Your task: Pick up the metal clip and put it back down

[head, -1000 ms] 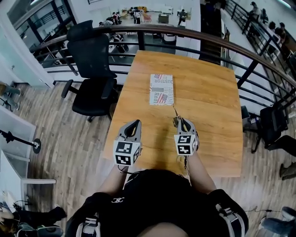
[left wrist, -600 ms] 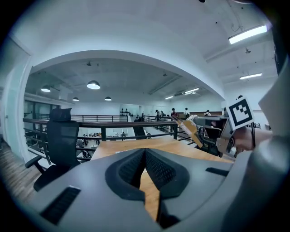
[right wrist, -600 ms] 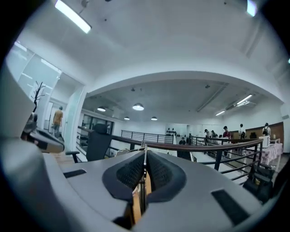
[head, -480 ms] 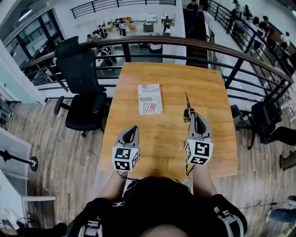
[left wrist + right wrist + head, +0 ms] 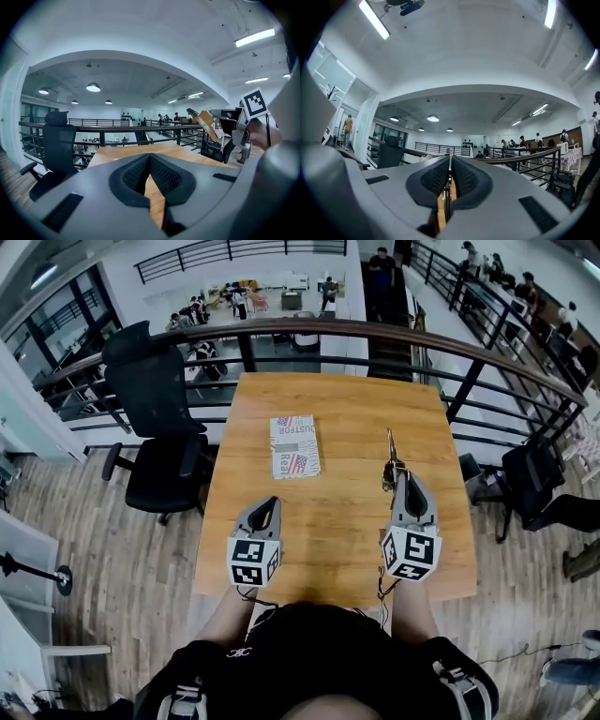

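Seen from the head view, my right gripper (image 5: 397, 474) is raised above the right side of the wooden table (image 5: 328, 540), shut on the metal clip (image 5: 389, 452), which sticks out beyond its tips toward the far edge. In the right gripper view a thin metal strip of the clip (image 5: 446, 201) is pinched between the dark pads. From the left gripper view the clip (image 5: 205, 123) shows as a tan blade hanging in the air at the right. My left gripper (image 5: 272, 503) hovers near the table's front left, jaws shut with nothing between them (image 5: 149, 156).
A printed pamphlet (image 5: 294, 446) lies flat on the table's far left half. A black office chair (image 5: 155, 418) stands off the left edge. A dark railing (image 5: 309, 329) runs behind the table, and a black bag (image 5: 534, 479) sits on the floor to the right.
My right gripper has risen off the table with the clip and moved right and away from the pamphlet. The left gripper has shifted slightly and stays shut.
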`<state>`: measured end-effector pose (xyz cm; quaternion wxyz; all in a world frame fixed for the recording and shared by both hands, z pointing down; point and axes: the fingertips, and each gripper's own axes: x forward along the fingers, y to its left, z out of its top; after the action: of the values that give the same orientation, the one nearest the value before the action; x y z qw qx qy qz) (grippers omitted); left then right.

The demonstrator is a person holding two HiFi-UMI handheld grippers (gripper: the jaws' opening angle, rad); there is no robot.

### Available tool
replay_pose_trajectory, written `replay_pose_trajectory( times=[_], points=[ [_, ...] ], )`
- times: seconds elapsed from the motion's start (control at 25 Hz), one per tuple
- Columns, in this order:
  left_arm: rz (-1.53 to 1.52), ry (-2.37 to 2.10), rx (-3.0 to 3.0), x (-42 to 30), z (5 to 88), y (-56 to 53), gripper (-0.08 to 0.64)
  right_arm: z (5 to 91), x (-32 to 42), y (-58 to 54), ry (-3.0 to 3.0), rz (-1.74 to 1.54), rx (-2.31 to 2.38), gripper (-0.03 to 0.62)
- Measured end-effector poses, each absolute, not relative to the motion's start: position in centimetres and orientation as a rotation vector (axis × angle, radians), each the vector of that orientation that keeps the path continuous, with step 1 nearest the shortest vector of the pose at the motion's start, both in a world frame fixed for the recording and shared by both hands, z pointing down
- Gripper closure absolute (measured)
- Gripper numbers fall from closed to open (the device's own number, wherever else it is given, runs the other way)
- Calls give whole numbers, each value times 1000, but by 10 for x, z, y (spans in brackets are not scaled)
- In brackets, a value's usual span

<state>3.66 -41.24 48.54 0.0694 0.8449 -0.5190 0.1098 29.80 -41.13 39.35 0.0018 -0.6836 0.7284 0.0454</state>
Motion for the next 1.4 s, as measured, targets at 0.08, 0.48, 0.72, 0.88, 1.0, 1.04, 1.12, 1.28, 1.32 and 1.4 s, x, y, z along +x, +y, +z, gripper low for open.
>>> replay_pose_trajectory(
  times=[0.08, 0.48, 0.72, 0.88, 1.0, 1.04, 1.12, 1.28, 1.32, 1.4],
  points=[
    [332, -1562, 2544, 37, 485, -413, 548, 395, 299, -412, 2288, 143, -2148, 571],
    [340, -1602, 2487, 25, 497, -410, 548, 440, 257, -434, 2580, 426, -2195, 571],
    [341, -1660, 2431, 4, 501, -406, 548, 524, 223, -453, 2817, 614, -2263, 571],
    [343, -1703, 2387, -12, 504, -397, 548, 577, 206, -455, 2968, 704, -2261, 571],
    [349, -1729, 2356, -21, 506, -392, 548, 610, 198, -456, 3052, 673, -2250, 571],
    [349, -1736, 2348, -24, 507, -391, 548, 620, 196, -457, 3073, 667, -2253, 571],
    [350, -1748, 2333, -29, 508, -388, 548, 639, 191, -458, 3113, 674, -2260, 572],
    [352, -1775, 2304, -40, 510, -382, 548, 680, 183, -455, 3240, 672, -2235, 572],
    [351, -1783, 2296, -42, 510, -379, 548, 689, 182, -453, 3268, 678, -2235, 572],
    [353, -1795, 2281, -47, 511, -375, 548, 706, 181, -449, 3314, 707, -2251, 571]
  ],
)
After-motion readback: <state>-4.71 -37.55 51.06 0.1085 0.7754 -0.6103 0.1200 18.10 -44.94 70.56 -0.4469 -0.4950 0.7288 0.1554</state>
